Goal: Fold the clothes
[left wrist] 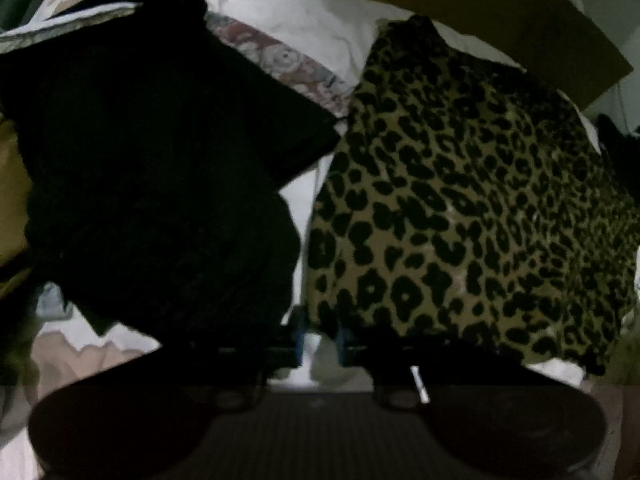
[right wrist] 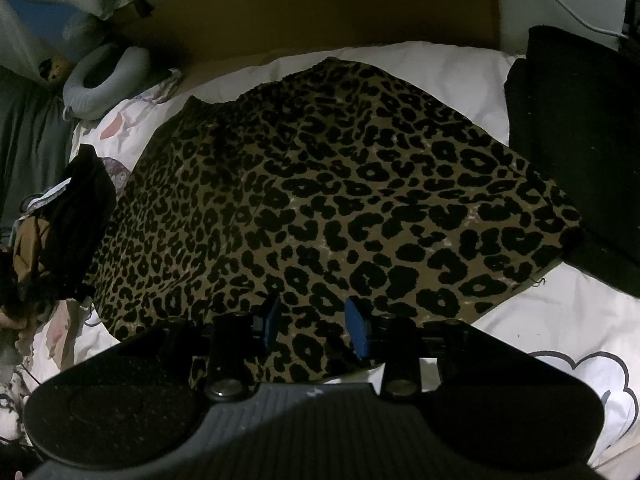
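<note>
Left wrist view: dim and blurred. The left hand-held gripper sits low in the frame, its blue-padded fingers set close together w/ a narrow gap; only white bedding shows in that gap, nothing clamped. The leopard-print fabric garment, tan w/ black spots, lies spread on the white bed cover, filling the right half of the frame; its near left edge comes down just beside the right finger, touching or not I can't tell. A black cloth item lies to the left of the garment, a strip of white cover between them. A band of floral-patterned bedding runs behind both.

Right wrist view: clearer. The right hand-held gripper is over the near hem of the leopard-print garment, jaws partly apart, the fabric running between the blue fingers; whether the pads press it I can't tell. The garment lies flat on the bed cover, widening toward the camera. A black cushion-like block sits at its right corner. A grey ring-shaped neck pillow lies far left, and a dark bundle of clothes lies at the garment's left edge.
</note>
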{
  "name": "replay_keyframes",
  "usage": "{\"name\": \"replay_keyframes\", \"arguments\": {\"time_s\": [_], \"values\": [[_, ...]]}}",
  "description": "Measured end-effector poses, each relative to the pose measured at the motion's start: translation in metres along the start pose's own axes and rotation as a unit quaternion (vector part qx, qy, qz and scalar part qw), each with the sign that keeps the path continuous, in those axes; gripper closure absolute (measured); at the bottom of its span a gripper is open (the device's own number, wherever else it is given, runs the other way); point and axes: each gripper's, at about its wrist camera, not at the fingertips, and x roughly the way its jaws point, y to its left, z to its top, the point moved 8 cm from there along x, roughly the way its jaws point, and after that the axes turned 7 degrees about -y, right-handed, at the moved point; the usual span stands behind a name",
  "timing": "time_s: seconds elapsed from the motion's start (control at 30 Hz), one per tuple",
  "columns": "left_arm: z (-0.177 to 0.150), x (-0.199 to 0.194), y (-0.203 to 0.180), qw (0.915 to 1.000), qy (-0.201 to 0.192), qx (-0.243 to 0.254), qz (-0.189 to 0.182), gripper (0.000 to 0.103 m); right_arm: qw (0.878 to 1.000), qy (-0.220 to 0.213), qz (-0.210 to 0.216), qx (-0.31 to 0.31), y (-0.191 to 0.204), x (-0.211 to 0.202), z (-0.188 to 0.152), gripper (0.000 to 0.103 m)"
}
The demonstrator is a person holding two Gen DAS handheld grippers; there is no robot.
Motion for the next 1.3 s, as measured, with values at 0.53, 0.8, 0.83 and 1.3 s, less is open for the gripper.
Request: {"name": "replay_keyframes", "arguments": {"time_s": [0.53, 0.8, 0.83, 1.3], "values": [[0.016, 0.0, 0.004, 0.995, -0.004, -0.089, -0.045, 0.098, 1.0, 0.003, 0.003, -0.006, 0.002, -0.001, 0.0, 0.063], [0.032, -0.026, -0.031, 0.9941, -0.015, -0.083, -0.068, 0.099, 0.999, 0.0, 0.014, -0.039, 0.013, -0.01, 0.003, 0.053], [0.034, -0.029, -0.036, 0.9939, -0.015, -0.085, -0.069, 0.099, 0.999, -0.003, 0.016, -0.039, 0.014, -0.012, 0.003, 0.047], [0.073, -0.079, -0.12, 0.9911, -0.017, -0.064, -0.115, 0.099, 0.997, -0.035, 0.045, -0.054, 0.033, -0.02, 0.009, 0.037]]}}
